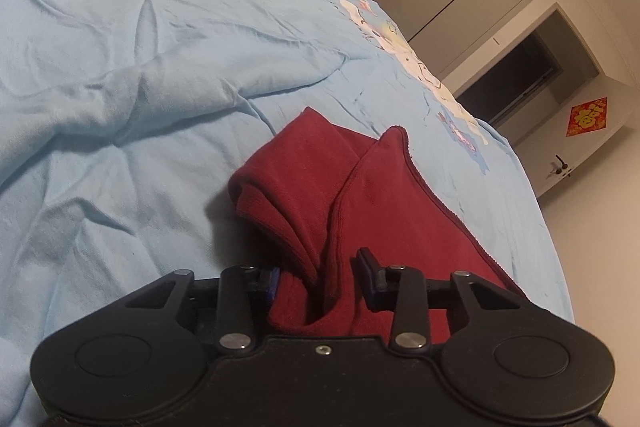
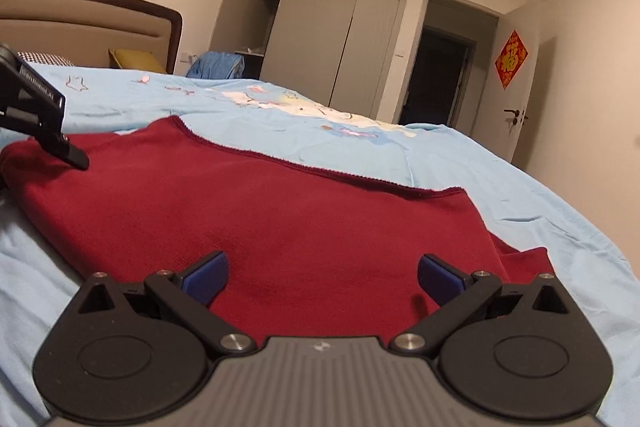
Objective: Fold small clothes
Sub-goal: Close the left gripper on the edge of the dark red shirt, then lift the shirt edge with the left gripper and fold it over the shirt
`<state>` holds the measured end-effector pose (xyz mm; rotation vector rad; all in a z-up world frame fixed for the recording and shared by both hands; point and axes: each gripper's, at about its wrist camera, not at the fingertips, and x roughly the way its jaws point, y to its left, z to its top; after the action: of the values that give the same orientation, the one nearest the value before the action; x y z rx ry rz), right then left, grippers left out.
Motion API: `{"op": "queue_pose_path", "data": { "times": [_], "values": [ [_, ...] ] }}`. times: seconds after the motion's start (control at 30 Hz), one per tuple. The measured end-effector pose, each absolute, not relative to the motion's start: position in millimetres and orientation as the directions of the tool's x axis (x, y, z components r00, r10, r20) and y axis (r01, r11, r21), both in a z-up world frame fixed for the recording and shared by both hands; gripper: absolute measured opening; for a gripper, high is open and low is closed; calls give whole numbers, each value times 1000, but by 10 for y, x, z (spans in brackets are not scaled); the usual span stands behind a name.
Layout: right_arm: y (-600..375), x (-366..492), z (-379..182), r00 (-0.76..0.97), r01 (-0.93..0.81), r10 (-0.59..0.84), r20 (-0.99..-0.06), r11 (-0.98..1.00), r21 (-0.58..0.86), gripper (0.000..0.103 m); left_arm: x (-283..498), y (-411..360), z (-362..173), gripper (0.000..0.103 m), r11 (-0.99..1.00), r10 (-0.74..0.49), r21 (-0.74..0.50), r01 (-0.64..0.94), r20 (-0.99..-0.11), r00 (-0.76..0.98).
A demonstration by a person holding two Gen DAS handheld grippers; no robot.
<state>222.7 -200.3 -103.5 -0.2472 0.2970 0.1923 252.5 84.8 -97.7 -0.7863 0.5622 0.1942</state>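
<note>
The left gripper (image 1: 318, 277) has its jaws narrowed on a bunched fold of the dark red knitted garment (image 1: 376, 195); the right gripper (image 2: 322, 277) hovers with jaws wide over that garment, lying on the light blue bedspread (image 1: 120, 47).

Matt red knit garment (image 2: 256, 219) on creased, soft cotton bedsheet (image 1: 120, 67)

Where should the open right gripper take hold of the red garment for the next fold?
Probably the near hem of the red garment, directly ahead of the right gripper. Come in low from the near side; its jaws are wide open with cloth lying flat between them, so pinch up a ridge at the edge. The left gripper already has bunched cloth between its fingers at the other end.
</note>
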Motion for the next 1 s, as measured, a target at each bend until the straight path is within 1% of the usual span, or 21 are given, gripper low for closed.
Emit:
{"op": "queue_pose_path", "data": {
  "times": [0.17, 0.33, 0.43, 0.57, 0.7, 0.8, 1.0],
  "values": [
    [-2033, 2218, -1039, 935, -230, 157, -317, 951, -206, 103, 2551, 803, -918, 26, 731, -27, -580, -361, -553, 833],
    [-2096, 2172, -989, 927, -248, 167, -335, 944, -216, 103, 2578, 658, -752, 19, 803, 11, -491, -338, -555, 832],
    [-2173, 2108, -926, 922, -262, 175, -346, 939, -221, 103, 2606, 553, -619, 17, 844, 18, -444, -301, -538, 843],
    [-2339, 1963, -840, 921, -266, 173, -350, 933, -241, 103, 2668, 307, -349, 17, 906, -2, -368, -208, -494, 869],
    [-2596, 1794, -748, 933, -231, 134, -335, 935, -269, 103, 2759, -89, -80, 16, 955, -62, -287, -78, -446, 893],
    [-2823, 1675, -691, 942, -183, 87, -324, 942, -280, 103, 2806, -460, 80, 16, 968, -144, -246, 40, -419, 896],
    [-3286, 1479, -643, 948, -62, -41, -316, 949, -308, 103, 2815, -1207, 151, 16, 945, -318, -208, 251, -422, 849]
  ]
}}
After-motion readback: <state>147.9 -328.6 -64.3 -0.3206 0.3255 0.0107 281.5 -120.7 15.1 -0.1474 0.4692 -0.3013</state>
